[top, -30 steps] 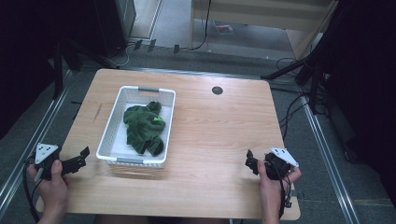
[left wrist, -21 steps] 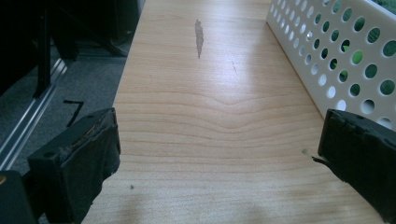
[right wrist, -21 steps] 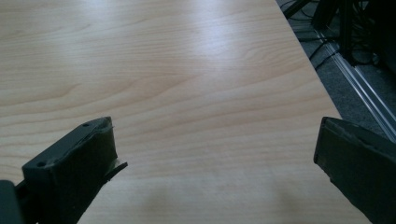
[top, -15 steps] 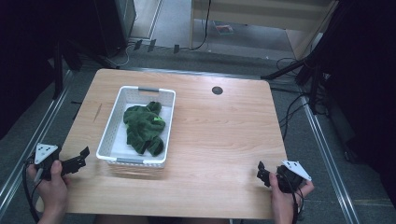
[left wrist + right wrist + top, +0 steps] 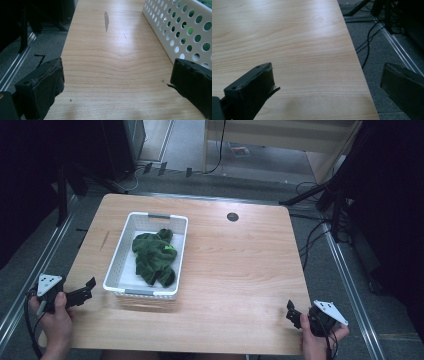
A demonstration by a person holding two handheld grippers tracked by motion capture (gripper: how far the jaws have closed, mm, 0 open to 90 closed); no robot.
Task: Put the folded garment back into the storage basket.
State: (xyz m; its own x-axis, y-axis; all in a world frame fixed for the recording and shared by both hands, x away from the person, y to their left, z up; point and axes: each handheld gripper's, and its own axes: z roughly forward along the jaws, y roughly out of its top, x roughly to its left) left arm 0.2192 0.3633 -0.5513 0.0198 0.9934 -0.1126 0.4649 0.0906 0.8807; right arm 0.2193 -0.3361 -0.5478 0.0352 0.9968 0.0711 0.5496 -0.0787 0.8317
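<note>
Green cloth (image 5: 155,257) lay bunched in the white perforated basket (image 5: 120,265), which sat on the left half of the wooden table (image 5: 235,270). The cloth filled most of the basket's middle and near end; a bare strip of basket floor showed along its left side. Nothing touched it.

Left gripper (image 5: 85,291) sat at the near left corner of the table, just beside the basket's near-left corner, jaws spread wide and empty. In the left gripper view its jaws framed bare wood, with the basket's holed wall (image 5: 180,30) running along the right and green showing through a few holes. Compared with a second earlier, this gripper had not shifted.

Right gripper (image 5: 294,314) was the one that changed. A second earlier it hovered over the table's right side, farther in from the near edge; half a second earlier it had dropped back, and it then rested at the near right corner, well apart from the basket. Its jaws also stood wide apart, holding nothing, over the table's right edge with grey floor (image 5: 387,45) and cables beyond.

Judgement: the right hand was retreating, not approaching. Cloth in the basket, both grippers empty and withdrawn, suggests either a finished placement or a rest position before any reach.
</note>
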